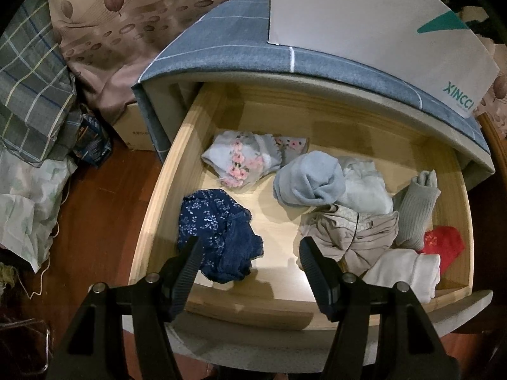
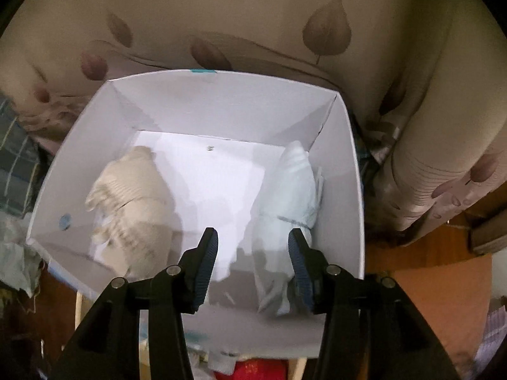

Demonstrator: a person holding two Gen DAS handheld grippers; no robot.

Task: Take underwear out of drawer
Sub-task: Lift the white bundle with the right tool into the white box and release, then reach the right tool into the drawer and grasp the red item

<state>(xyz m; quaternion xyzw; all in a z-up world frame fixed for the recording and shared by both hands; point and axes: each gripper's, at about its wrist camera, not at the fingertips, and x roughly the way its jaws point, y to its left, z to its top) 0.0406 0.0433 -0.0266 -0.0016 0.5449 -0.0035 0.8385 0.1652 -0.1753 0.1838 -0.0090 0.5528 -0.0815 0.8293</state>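
An open wooden drawer point(image 1: 158, 196) holds several garments: navy floral underwear point(image 1: 215, 221), a pale pink-flowered piece point(image 1: 240, 158), a light blue piece point(image 1: 307, 180) and a beige one point(image 1: 348, 231). My left gripper point(image 1: 250, 242) hangs open above the drawer's front, with its left finger over the navy underwear and nothing gripped. In the right wrist view my right gripper point(image 2: 252, 233) stands open over a white box point(image 2: 221, 101). Inside the box lie a cream garment point(image 2: 133, 196) and a white garment point(image 2: 288, 196). The white one rests against the right finger, and the pads do not press it.
The white box point(image 1: 364, 25) stands on the blue-grey cabinet top point(image 1: 221, 41) above the drawer. A grey sock point(image 1: 415, 212), a red piece point(image 1: 443, 243) and a white piece point(image 1: 408, 269) fill the drawer's right side. Leaf-print bedding point(image 2: 253, 15) lies behind, and plaid cloth point(image 1: 28, 88) at left.
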